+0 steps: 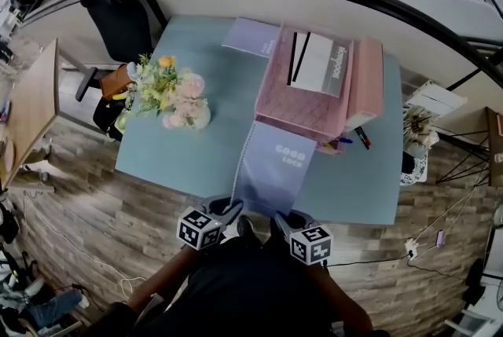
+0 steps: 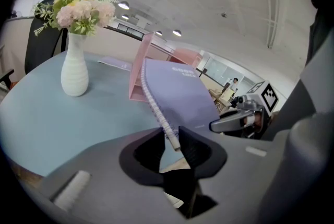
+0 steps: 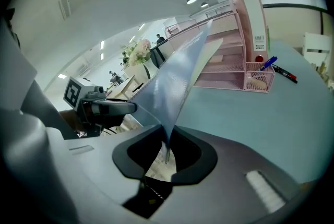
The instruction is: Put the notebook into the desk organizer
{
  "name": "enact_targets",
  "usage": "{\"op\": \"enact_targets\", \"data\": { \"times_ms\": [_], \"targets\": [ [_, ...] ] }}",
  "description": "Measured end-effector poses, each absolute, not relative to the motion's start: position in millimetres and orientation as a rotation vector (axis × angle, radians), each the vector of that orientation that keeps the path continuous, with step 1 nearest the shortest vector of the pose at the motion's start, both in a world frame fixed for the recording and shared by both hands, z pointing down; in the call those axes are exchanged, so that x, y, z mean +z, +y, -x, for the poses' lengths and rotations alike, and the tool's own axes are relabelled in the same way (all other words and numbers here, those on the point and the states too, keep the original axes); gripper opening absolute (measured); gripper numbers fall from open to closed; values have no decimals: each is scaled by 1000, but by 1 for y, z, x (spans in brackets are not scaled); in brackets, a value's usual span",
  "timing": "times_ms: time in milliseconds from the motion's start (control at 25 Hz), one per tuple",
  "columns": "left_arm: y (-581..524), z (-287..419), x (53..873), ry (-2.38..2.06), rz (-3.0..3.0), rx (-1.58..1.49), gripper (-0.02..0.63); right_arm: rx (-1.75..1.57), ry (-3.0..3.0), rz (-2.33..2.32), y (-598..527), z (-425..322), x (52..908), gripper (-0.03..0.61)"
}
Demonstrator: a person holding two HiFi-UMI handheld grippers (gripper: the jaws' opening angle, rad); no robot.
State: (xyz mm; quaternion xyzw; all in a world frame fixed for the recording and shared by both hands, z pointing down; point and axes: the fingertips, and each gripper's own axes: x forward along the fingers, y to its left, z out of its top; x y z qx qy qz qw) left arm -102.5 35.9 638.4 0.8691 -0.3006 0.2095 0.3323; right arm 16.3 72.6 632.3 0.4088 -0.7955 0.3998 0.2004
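One grey-blue desk (image 1: 189, 155) carries one pink desk organizer (image 1: 292, 104) at its far right, with a grey booklet (image 1: 318, 64) inside. One lavender notebook (image 1: 275, 166) sits at the middle of the desk's near edge. It is lifted and tilted, and its far end is just beside the organizer's front. It has a white wire spiral down its left side and white "GOOD LUCK" print. A second lavender book (image 1: 250, 37) lies at the far edge, and one white vase of flowers (image 1: 174, 92) stands by the left edge. There are two grippers. The left gripper (image 2: 172, 137) is clamped on the spiral's near end, and the right gripper (image 3: 168, 147) pinches the cover's near right corner. Two pens (image 3: 276, 67) lie beside the organizer.
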Motion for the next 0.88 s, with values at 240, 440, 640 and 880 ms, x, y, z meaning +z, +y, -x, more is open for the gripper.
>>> {"op": "enact_targets", "data": {
  "times_ms": [240,440,640,880],
  "targets": [
    [40,102,647,-789,-2243,570,144,1132,-2212,-1120,77,-17,642,54],
    [41,100,657,-786,-2226,583,145,1140,-2204,-1115,77,-20,647,54],
    [42,96,669,-775,-2200,607,145,1143,-2187,-1102,78,-23,656,54],
    [47,91,684,-764,-2169,639,146,1160,-2158,-1091,83,-27,672,54]
  ]
}}
